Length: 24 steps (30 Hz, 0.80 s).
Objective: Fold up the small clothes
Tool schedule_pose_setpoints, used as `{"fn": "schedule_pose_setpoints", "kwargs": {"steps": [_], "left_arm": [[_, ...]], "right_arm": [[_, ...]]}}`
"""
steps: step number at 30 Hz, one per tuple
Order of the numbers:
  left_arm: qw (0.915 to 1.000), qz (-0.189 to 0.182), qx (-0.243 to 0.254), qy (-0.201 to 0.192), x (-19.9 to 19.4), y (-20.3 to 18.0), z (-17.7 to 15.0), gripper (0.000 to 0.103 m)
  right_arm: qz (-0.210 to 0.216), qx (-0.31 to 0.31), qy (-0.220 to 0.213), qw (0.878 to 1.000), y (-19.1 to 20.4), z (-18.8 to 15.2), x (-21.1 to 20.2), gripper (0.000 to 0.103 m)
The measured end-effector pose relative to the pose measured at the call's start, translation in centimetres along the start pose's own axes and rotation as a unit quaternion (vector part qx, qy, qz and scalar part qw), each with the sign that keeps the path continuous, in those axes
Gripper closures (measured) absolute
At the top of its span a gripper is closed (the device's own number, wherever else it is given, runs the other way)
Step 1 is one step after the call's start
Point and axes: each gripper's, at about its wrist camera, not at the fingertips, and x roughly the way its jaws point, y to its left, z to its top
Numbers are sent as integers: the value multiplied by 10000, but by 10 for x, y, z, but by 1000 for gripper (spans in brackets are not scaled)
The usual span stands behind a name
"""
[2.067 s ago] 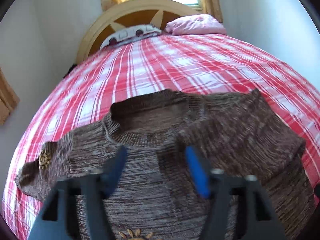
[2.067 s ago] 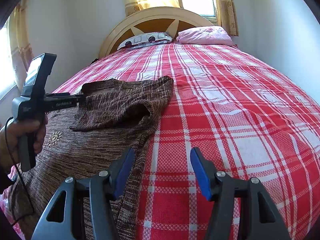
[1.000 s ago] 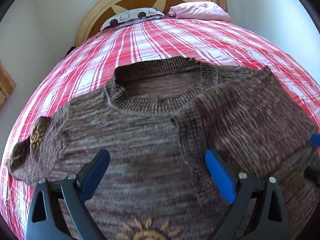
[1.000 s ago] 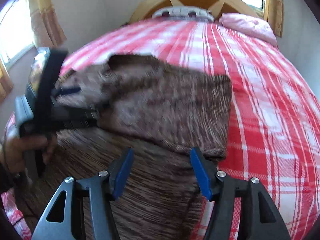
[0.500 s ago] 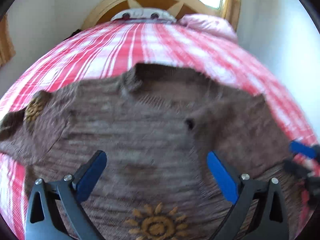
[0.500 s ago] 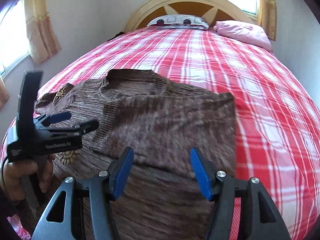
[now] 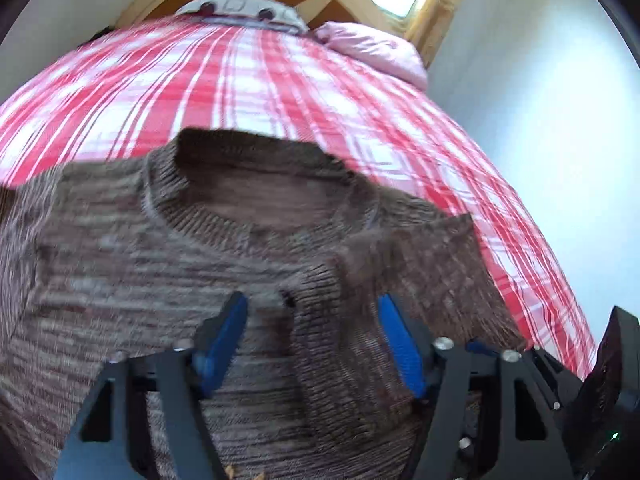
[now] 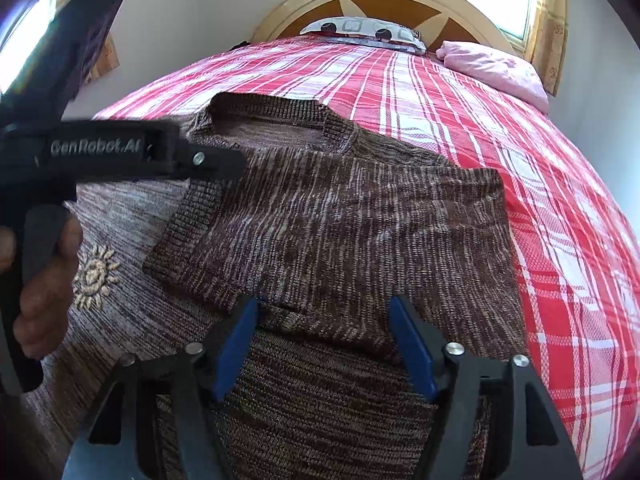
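A small brown knitted sweater with a sun emblem lies flat on the red plaid bed. Its right sleeve is folded in across the chest, cuff towards the middle. My left gripper is open, its blue fingers either side of that cuff, just above the knit. It also shows from the side in the right wrist view. My right gripper is open and empty over the sweater's lower right body, at the folded sleeve's near edge.
The red and white plaid bedspread stretches to a rounded wooden headboard. A patterned pillow and a pink pillow lie at the head. White walls stand close on both sides.
My left gripper has moved right and forward to the folded sleeve's cuff, and its fingers have narrowed. My right gripper has swung back over the sweater and now holds steady.
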Motion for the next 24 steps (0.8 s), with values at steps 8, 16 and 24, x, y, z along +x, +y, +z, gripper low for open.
{"fn": "schedule_pose_setpoints", "kwargs": {"steps": [8, 16, 24], "left_arm": [[9983, -242, -51, -536, -18, 7, 17, 83], [9956, 697, 124, -606, -43, 40, 8, 69], [9855, 1531, -87, -732, -82, 106, -20, 29]], "right_arm": [[4, -2, -22, 10000, 0, -2, -2, 29], [-3, 6, -38, 10000, 0, -2, 0, 29], [-66, -52, -40, 10000, 1, -2, 0, 28]]}}
